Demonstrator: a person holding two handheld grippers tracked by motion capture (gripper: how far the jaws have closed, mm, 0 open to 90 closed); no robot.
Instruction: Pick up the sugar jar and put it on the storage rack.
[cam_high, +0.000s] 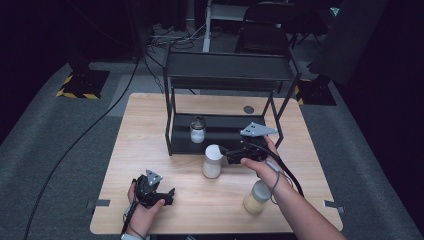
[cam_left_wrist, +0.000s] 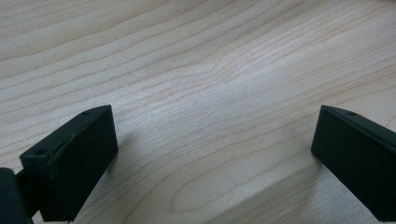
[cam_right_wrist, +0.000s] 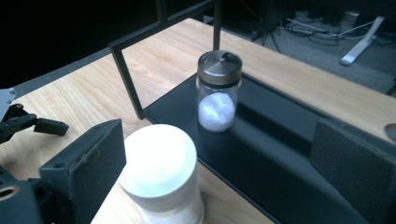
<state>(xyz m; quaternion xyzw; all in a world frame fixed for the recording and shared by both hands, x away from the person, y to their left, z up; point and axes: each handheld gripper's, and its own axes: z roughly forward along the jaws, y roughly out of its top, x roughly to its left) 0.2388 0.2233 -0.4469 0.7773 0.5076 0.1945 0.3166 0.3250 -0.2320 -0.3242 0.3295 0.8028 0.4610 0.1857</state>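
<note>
A white-lidded jar (cam_high: 212, 161) of pale powder stands on the wooden table just in front of the black rack. My right gripper (cam_high: 226, 154) sits close to the jar's right side and points at it. In the right gripper view that gripper (cam_right_wrist: 217, 140) is open, and the white jar (cam_right_wrist: 159, 172) lies just inside its left jaw, not clamped. A small glass jar (cam_right_wrist: 218, 91) with a metal lid and white contents stands on the rack's lower shelf (cam_high: 198, 130). My left gripper (cam_high: 169, 196) rests low at the near left, open (cam_left_wrist: 215, 126) over bare wood.
The black two-tier rack (cam_high: 227, 70) takes up the back middle of the table; its thin posts (cam_right_wrist: 126, 74) frame the lower shelf. A grey-lidded jar (cam_high: 258, 197) with yellowish contents stands near the front right, beside my right forearm. A dark round disc (cam_high: 248, 109) lies behind the rack.
</note>
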